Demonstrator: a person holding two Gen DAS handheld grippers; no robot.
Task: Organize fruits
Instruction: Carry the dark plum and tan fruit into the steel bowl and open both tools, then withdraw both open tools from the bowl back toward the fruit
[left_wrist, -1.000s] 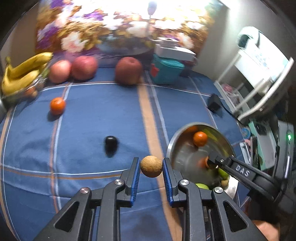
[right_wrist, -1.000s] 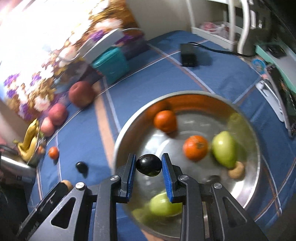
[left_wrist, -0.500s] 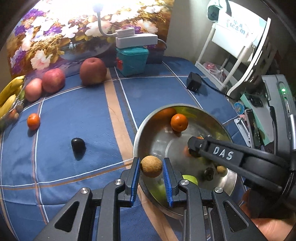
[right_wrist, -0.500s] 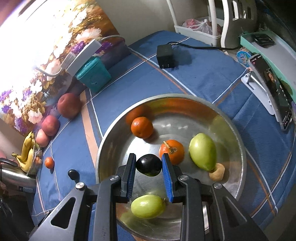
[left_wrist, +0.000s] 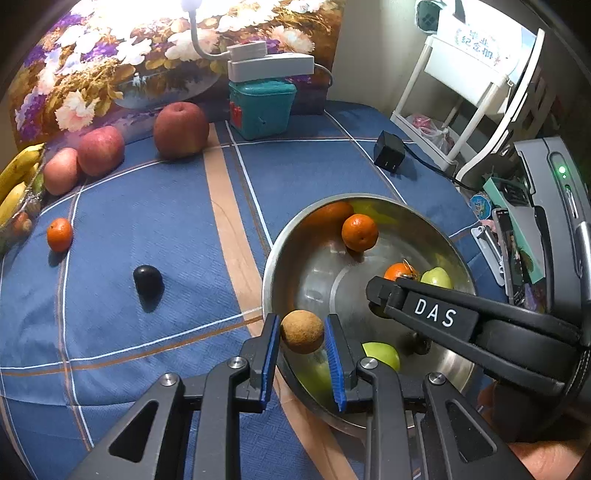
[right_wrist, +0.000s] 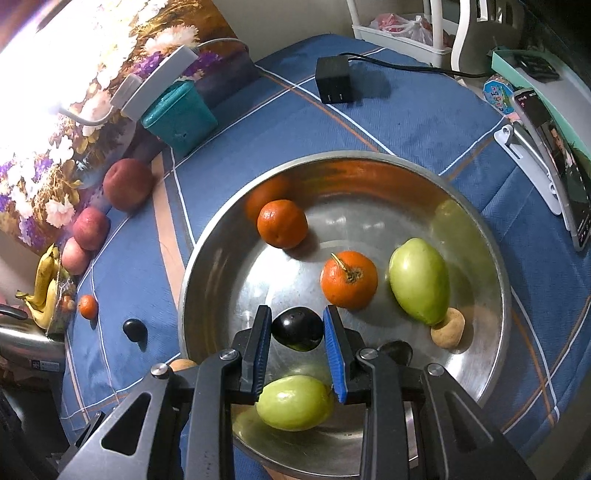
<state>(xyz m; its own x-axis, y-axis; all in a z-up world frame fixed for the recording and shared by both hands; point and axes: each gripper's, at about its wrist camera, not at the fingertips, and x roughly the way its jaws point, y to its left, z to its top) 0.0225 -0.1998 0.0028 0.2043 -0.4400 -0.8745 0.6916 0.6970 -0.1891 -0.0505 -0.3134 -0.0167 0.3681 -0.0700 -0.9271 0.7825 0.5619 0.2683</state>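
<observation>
Now that both claws have swung in over the steel bowl (right_wrist: 495, 258), the left claw (left_wrist: 302, 347) grips a brown fruit (left_wrist: 302, 331) above its near rim and the right claw (right_wrist: 297, 341) clamps a dark plum (right_wrist: 297, 328) over its middle; both drops look imminent.

We see a bowl (right_wrist: 491, 258) on the tablecloth (right_wrist: 406, 122), near its front right. In the bowl lie two tangerines (right_wrist: 282, 229), two pears (right_wrist: 419, 280) and a small round fruit (right_wrist: 447, 328). Left of the bowl on the cloth sit a plum (left_wrist: 147, 282) and a tangerine (left_wrist: 60, 234). Behind them three apples (left_wrist: 181, 129) line up, with bananas (left_wrist: 16, 184) at far left. A box (left_wrist: 260, 109) stands at the back, and a charger (left_wrist: 388, 151) lies to its right.
</observation>
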